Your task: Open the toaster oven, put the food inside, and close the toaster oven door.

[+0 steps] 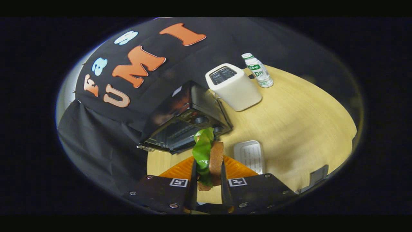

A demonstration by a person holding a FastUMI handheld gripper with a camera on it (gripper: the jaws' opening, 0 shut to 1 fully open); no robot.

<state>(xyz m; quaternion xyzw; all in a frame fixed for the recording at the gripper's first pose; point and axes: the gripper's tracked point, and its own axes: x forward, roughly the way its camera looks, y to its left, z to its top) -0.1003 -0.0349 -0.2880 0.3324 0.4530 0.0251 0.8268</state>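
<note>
In the gripper view, our jaws are clamped on the sandwich (210, 158), bread and green leaf lifted above the orange plate (180, 169). Beyond it the toaster oven (183, 122) stands on the surface (299, 122), its door seemingly down. We judge opening done, food picked; insertion and closing remain.

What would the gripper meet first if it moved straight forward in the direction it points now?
Probably the toaster oven. The gripper is shut on the sandwich, above the orange plate, and the sandwich's tip points at the oven's front, which looks closed. Depth is unclear, so the gap is uncertain.
</note>
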